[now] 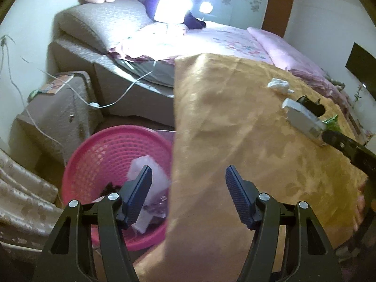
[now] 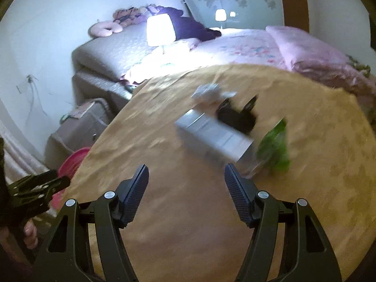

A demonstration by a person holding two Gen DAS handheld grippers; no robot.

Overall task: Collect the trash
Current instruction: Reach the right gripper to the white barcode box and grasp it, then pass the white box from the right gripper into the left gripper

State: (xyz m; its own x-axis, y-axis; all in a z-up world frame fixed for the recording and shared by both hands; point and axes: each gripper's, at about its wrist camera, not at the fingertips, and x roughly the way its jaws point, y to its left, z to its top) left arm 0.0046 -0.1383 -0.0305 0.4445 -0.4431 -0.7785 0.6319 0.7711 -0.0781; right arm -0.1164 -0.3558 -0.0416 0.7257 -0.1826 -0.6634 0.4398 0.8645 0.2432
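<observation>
A pink mesh basket [image 1: 112,155] stands on the floor left of the table and holds white plastic and dark scraps. My left gripper [image 1: 188,181] hangs open over the table's left edge, one finger above the basket, with nothing between its fingers. On the gold tablecloth [image 2: 164,211] lie a silver box [image 2: 216,138], a green wrapper [image 2: 275,150], a black object [image 2: 237,117] and a crumpled white tissue [image 2: 209,94]. My right gripper [image 2: 186,178] is open and empty, just short of the silver box's near end. The right wrist view is blurred.
Behind the table is a bed [image 1: 235,40] with a pink quilt and a lit lamp [image 1: 174,7]. A grey bedside cabinet [image 1: 61,112] with a white cable [image 1: 131,87] stands beyond the basket. Patterned fabric [image 1: 21,195] lies at the lower left.
</observation>
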